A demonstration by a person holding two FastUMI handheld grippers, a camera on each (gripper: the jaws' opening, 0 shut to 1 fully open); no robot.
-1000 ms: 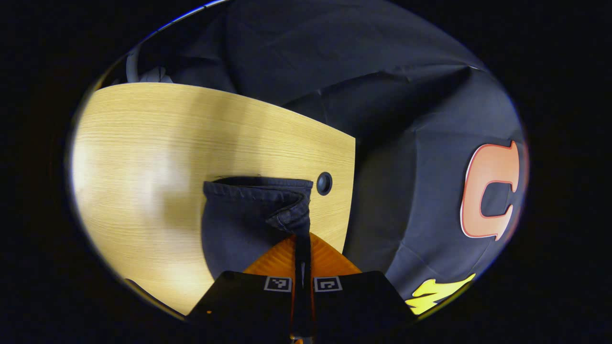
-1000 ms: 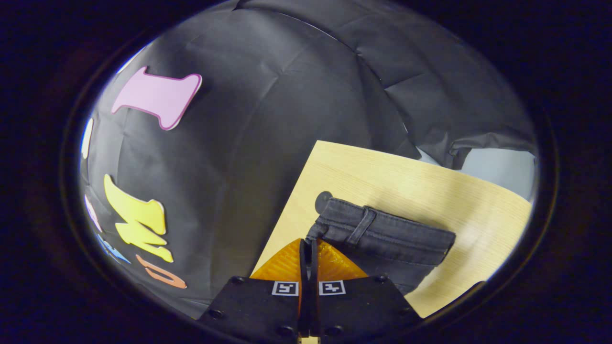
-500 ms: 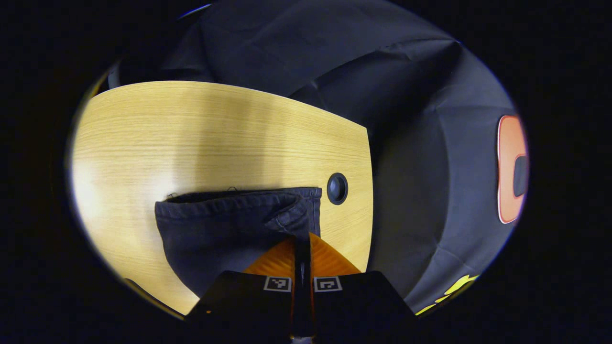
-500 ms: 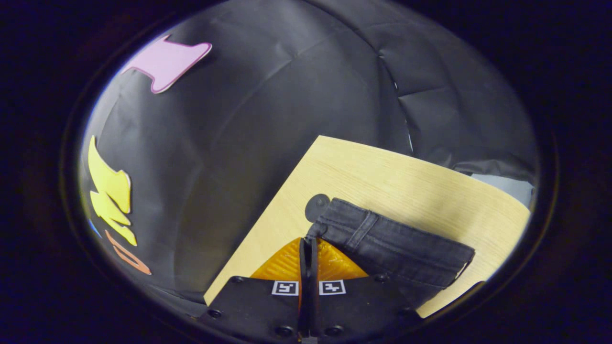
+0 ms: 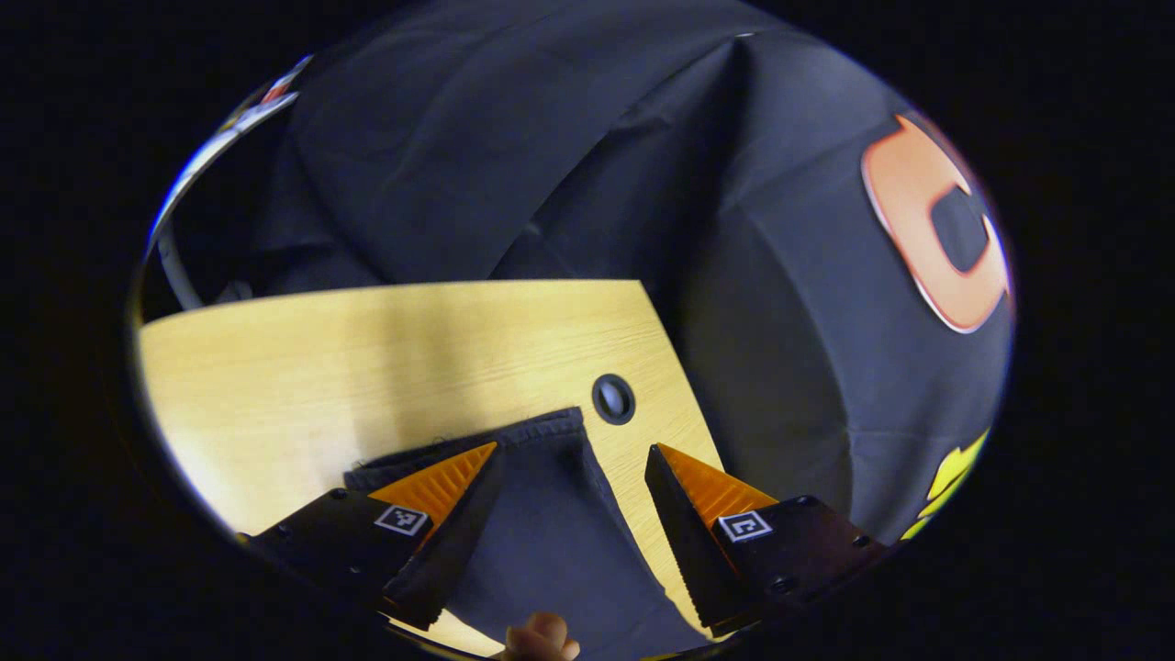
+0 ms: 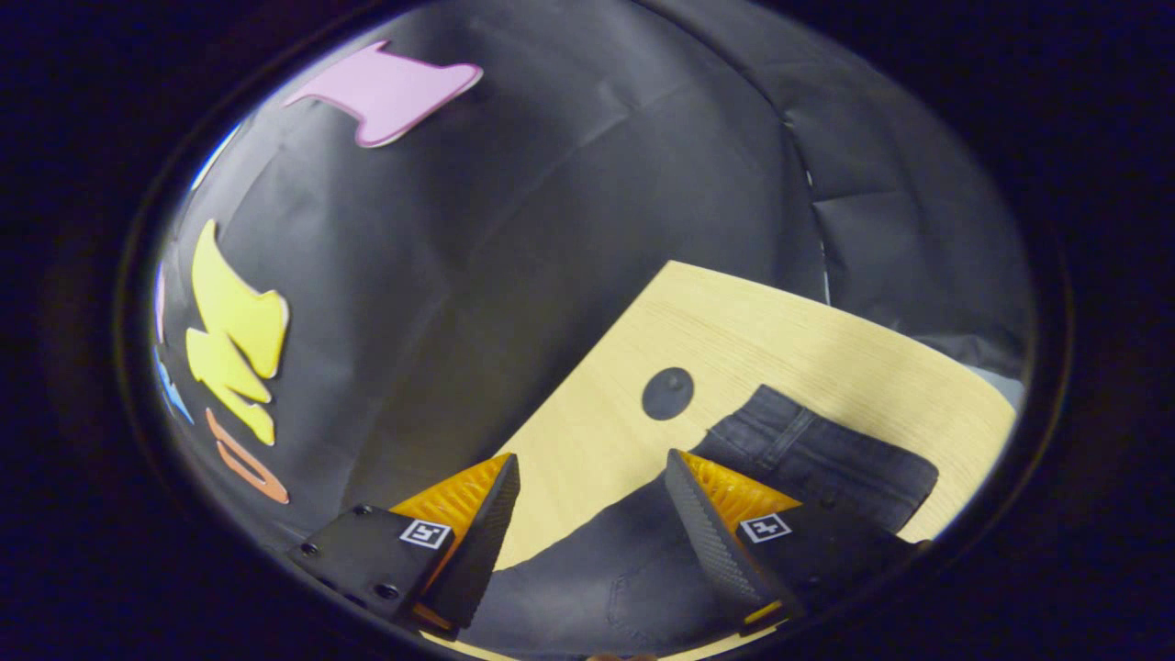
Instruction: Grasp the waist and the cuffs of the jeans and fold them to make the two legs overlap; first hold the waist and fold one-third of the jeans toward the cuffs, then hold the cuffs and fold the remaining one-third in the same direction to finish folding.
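Dark jeans (image 5: 542,523) lie flat on the light wooden table (image 5: 367,367). In the left gripper view the hemmed cuff edge reaches toward the table's corner, and my left gripper (image 5: 574,454) stands open just above it, fingers spread to either side of the cloth. In the right gripper view the jeans (image 6: 826,459) show their waistband with a belt loop, lying on the table (image 6: 753,340). My right gripper (image 6: 592,464) is open over the cloth's edge, holding nothing. A fingertip of a hand (image 5: 542,638) peeks in at the bottom of the left gripper view.
A round dark cable grommet (image 5: 613,398) sits in the table near its corner, just beyond the jeans; it is the grommet (image 6: 667,393) in the right gripper view too. The table edge drops off close beside the jeans, with the black cloth wall behind.
Both grippers were shut on the jeans, left on the cuff and right at the waistband; now both have opened and let go. The jeans rest flat on the table.
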